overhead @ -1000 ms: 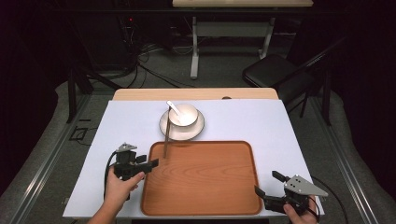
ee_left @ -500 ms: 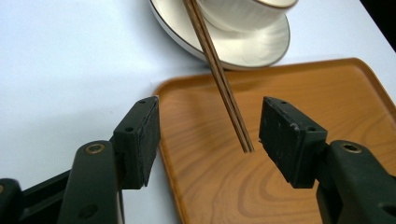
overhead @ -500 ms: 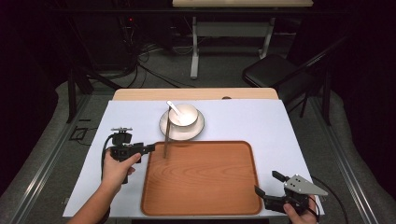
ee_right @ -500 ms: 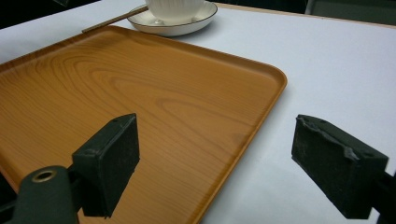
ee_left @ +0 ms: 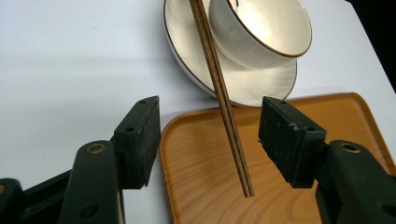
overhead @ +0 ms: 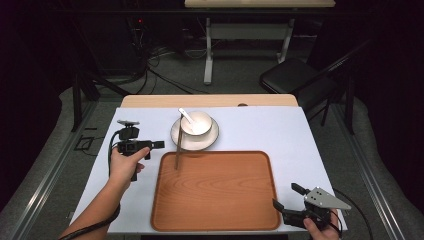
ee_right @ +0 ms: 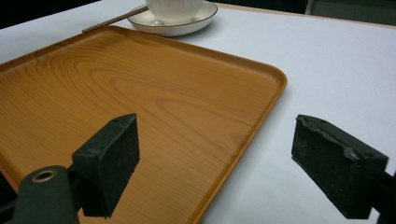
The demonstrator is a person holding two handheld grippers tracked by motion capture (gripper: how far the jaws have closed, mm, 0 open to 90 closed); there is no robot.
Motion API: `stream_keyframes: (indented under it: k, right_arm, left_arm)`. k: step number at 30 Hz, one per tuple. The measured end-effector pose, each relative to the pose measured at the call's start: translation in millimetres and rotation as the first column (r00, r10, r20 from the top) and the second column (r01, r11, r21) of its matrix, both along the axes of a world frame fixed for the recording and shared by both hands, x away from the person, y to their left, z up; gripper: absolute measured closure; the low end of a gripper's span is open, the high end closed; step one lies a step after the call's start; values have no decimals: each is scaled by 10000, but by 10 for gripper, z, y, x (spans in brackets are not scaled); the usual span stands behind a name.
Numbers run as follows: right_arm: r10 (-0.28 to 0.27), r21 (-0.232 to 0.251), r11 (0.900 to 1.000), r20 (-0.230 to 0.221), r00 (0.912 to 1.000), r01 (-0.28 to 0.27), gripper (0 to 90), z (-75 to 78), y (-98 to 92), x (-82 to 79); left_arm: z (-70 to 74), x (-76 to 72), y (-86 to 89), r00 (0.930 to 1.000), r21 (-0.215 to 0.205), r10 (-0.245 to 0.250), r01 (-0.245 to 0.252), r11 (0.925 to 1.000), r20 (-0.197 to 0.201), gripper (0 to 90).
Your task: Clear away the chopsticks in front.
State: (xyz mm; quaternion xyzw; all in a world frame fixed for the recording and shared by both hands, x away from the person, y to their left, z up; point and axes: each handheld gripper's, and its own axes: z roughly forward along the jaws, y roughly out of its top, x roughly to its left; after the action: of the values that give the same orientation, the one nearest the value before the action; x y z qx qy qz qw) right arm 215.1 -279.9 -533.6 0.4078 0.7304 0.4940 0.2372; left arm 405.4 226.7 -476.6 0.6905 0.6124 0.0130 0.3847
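Your left gripper point(overhead: 156, 144): jaws apart, pointed at chopsticks point(overhead: 177, 148), nothing clamped. Chopsticks lean from saucer point(overhead: 213, 137) rim onto wooden tray point(overhead: 215, 220) edge; bowl point(overhead: 196, 123) sits on saucer. Your right gripper point(overhead: 286, 201): jaws wide, near tray's right corner. White sheet point(overhead: 280, 130) covers table; dark room, chair point(overhead: 295, 75) behind.

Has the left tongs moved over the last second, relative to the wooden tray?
Yes. The left tongs has gone away from the person, from beside the brown wooden tray's left edge up to its far left corner.
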Motion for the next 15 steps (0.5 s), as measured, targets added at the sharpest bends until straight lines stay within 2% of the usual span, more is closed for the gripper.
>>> stream_keyframes:
  k: [4, 12, 15]
  right_arm:
    - [16, 7, 10000, 15, 10000, -16, 148, 0, -1, -2]
    - [40, 11, 10000, 44, 10000, -40, 148, 0, -2, -4]
    - [38, 14, 10000, 32, 10000, -38, 148, 0, -3, -3]
  left_arm:
    - [36, 107, -22, 9999, 316, 110, -106, 9994, -117, 391]
    - [106, 304, -81, 9982, 498, 373, -349, 9981, -478, 389]
    - [131, 375, -118, 9972, 706, 386, -341, 9969, -633, 391]
